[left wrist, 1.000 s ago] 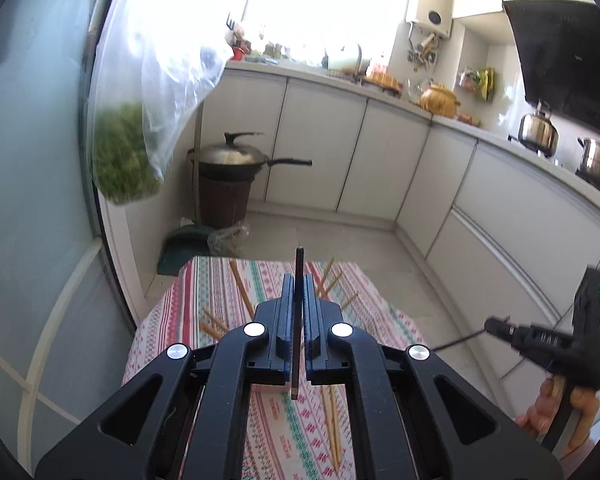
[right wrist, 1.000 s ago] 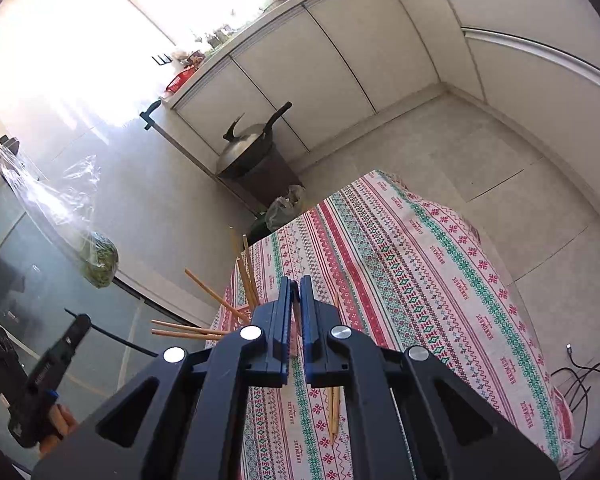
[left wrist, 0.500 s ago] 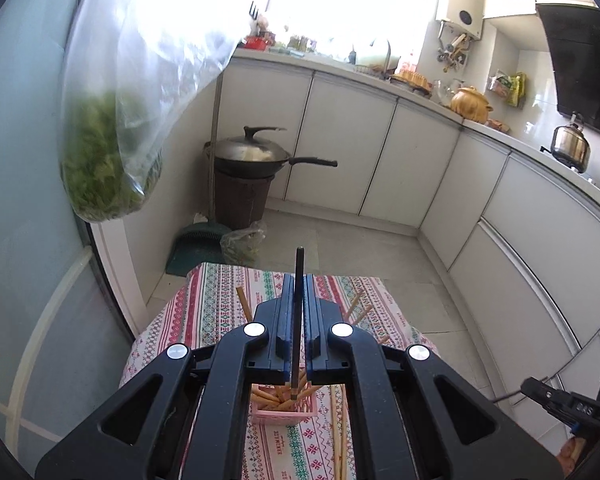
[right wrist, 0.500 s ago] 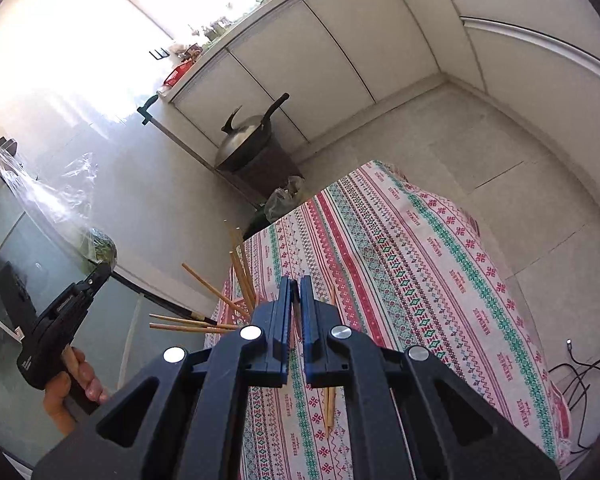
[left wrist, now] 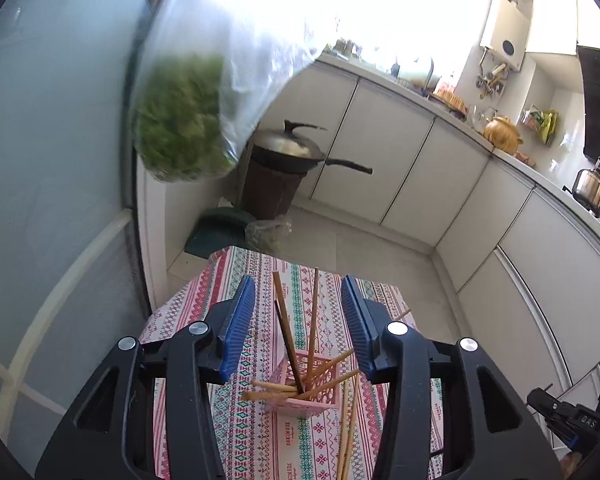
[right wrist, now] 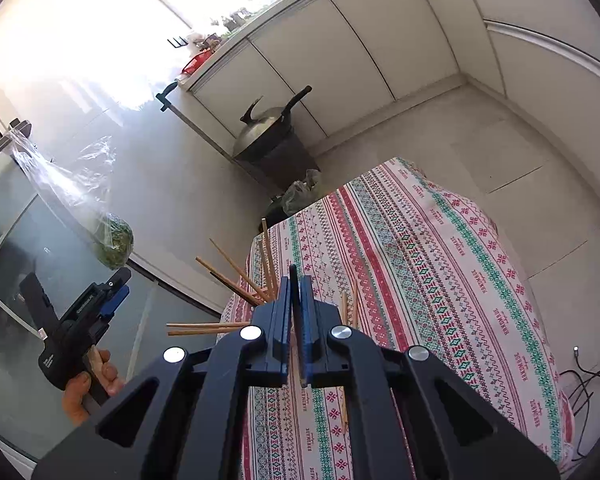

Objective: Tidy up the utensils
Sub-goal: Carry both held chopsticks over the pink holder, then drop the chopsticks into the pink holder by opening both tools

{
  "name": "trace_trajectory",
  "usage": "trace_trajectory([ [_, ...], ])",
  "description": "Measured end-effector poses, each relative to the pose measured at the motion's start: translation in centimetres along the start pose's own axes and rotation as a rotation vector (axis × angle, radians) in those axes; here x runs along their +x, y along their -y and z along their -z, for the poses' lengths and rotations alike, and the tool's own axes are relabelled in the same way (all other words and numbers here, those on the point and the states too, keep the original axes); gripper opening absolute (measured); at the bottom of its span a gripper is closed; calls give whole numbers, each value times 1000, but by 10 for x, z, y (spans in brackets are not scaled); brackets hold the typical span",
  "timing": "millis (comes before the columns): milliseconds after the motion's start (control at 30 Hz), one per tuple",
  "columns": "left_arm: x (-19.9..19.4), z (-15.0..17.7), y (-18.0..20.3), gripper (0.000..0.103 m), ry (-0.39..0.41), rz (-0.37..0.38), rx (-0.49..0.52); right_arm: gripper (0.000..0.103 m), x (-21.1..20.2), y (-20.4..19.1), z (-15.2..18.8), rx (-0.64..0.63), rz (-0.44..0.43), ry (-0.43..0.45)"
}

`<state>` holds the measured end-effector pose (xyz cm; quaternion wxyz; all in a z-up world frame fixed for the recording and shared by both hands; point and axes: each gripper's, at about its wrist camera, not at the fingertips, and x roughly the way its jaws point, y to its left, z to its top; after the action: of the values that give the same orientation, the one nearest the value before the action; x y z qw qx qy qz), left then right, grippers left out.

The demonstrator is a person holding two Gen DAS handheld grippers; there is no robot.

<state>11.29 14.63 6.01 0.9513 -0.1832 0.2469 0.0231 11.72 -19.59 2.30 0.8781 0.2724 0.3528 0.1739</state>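
Observation:
A pink lattice holder (left wrist: 309, 383) stands on the patterned tablecloth (left wrist: 260, 432) and holds several wooden chopsticks and one dark chopstick (left wrist: 287, 345). My left gripper (left wrist: 299, 322) is open and empty above the holder, one jaw on each side. Loose wooden chopsticks (left wrist: 349, 430) lie on the cloth to the holder's right. My right gripper (right wrist: 296, 304) is shut on a dark chopstick (right wrist: 294, 300), held above the table. The chopsticks in the holder (right wrist: 236, 276) fan out to its left; the holder itself is hidden there. The left gripper also shows in the right wrist view (right wrist: 116, 284).
A plastic bag of greens (left wrist: 184, 120) hangs close at the upper left by a glass door. A wok on a brown stool (left wrist: 284, 168) stands on the floor beyond the table. White cabinets line the back and right. Cables (right wrist: 584, 384) lie on the floor.
My left gripper was shut on a dark chopstick; it has opened and the chopstick now stands in the pink holder. The right gripper stays shut on its chopstick.

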Motion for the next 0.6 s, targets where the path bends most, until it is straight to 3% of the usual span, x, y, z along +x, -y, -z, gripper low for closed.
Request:
trace_trajectory([
  [67,-14,-1,1,52,35,-6,11,5,1,-9,-1,-13,-5,4],
  [300,-44,-3,11,55,138,-55,100,5,21,-46,-14,-37,-6,7],
  [600,-35,-5,2,57,115,-30,87,5,72,-100,-44,-95,42,16],
])
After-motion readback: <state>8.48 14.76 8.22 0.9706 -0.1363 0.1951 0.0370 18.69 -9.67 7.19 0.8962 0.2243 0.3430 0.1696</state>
